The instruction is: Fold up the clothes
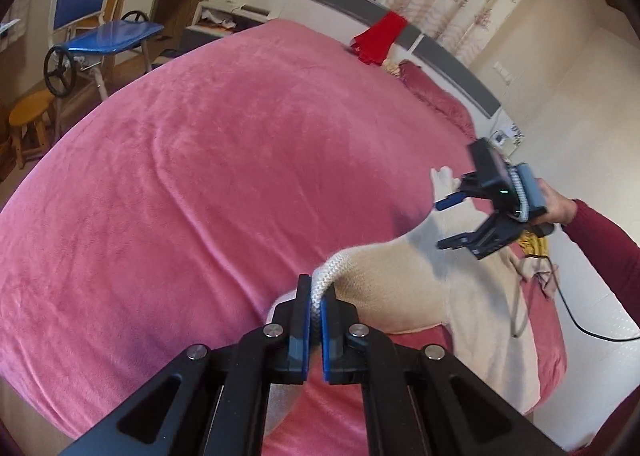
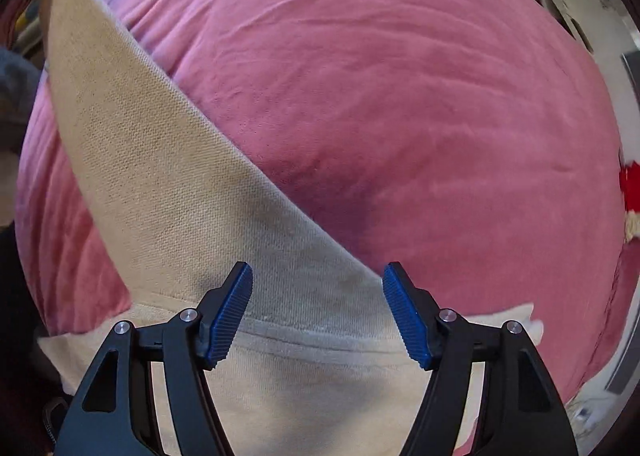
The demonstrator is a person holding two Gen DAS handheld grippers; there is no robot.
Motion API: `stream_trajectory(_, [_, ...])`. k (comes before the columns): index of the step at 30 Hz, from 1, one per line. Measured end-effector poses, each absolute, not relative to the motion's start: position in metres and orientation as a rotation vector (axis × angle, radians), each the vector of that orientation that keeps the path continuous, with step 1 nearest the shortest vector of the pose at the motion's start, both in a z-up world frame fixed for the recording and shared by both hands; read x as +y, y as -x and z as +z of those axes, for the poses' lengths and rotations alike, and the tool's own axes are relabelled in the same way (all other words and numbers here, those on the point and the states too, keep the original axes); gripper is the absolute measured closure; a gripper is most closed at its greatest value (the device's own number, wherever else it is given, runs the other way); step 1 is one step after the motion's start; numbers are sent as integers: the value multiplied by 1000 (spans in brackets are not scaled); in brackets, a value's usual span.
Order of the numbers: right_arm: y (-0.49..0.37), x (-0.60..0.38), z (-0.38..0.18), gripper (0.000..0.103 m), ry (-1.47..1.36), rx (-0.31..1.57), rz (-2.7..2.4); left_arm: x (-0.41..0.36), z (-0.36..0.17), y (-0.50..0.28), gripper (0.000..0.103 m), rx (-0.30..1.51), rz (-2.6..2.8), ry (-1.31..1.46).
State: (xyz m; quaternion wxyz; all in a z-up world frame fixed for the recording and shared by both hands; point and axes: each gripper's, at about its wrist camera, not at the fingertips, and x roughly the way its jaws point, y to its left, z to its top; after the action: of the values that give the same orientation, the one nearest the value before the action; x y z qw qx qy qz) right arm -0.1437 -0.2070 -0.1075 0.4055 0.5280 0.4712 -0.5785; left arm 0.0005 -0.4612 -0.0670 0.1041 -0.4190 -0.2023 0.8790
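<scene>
While the left gripper [image 1: 316,298] has its fingers pinched on the ribbed edge of the cream garment [image 1: 404,276], lifting it taut over the pink bed [image 1: 208,159], the right gripper [image 2: 318,288] hangs above the cloth, fingers spread wide, holding nothing.

Right gripper [image 2: 317,296] fingers spread above cream garment [image 2: 160,175] (sleeve, possibly) on pink bedspread [image 2: 400,95].
</scene>
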Motion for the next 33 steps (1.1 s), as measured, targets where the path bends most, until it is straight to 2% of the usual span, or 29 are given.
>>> stream_trajectory(2, [156, -212, -111, 32, -1380, 1114, -1418, -459, -61, -3, 100, -596, 2600, 1196])
stream_trajectory(9, [175, -225, -120, 32, -1342, 1126, -1223, -461, -34, -8, 100, -590, 2634, 1054])
stream_trajectory(10, [178, -226, -122, 30, -1341, 1127, -1194, -460, -31, -8, 100, -586, 2638, 1045])
stream_trajectory(18, [220, -225, -164, 30, -1534, 1109, -1035, -462, -24, -2, 100, -576, 2662, 1043])
stream_trajectory(20, [233, -218, -166, 57, -1539, 1106, -1078, -464, -25, -1, 100, -587, 2658, 1057])
stream_trajectory(21, [242, -213, -163, 90, -1553, 1083, -1098, -465, -25, 0, 100, -594, 2657, 1065])
stream_trajectory(22, [251, -206, -159, 99, -1576, 1040, -1122, -467, -25, 0, 100, -598, 2661, 1071])
stream_trajectory(28, [260, -167, -153, 100, -1485, 1153, -1284, -477, -13, -2, 100, -673, 2736, 984])
stream_trajectory(33, [291, -149, -128, 100, -1369, 1117, -1481, -502, 0, -7, 100, -778, 2813, 936])
